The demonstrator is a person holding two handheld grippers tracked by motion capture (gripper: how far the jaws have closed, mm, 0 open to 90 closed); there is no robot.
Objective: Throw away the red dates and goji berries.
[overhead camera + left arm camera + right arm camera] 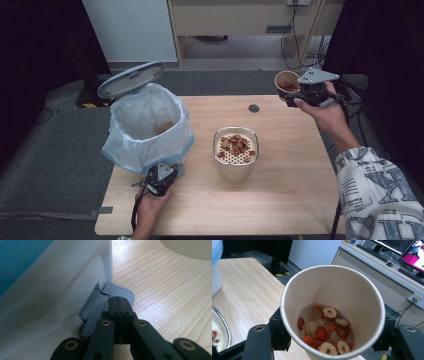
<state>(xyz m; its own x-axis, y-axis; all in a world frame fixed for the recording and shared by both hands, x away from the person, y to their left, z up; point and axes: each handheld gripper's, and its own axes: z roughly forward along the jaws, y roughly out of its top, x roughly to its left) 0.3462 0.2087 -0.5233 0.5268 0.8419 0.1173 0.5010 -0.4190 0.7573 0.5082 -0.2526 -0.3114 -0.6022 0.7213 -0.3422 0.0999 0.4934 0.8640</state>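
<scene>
Overhead, a pale wooden table point(295, 165) stands on grey carpet, with a white wall panel and a wooden cabinet behind it and black cables trailing at the far right. A white pedal bin point(145, 127), lined with a pale bag and its lid raised, sits at the table's left edge. The left gripper point(161, 181) has its jaws pressed together, tips on the bin's grey foot pedal point(117, 291). A steel container with a perforated strainer point(235, 150) holding fruit pieces stands mid-table. The right gripper point(306, 92) pinches a paper cup point(332, 312) by its sides, held above the table's far right corner; red and pale fruit slices lie in liquid inside.
</scene>
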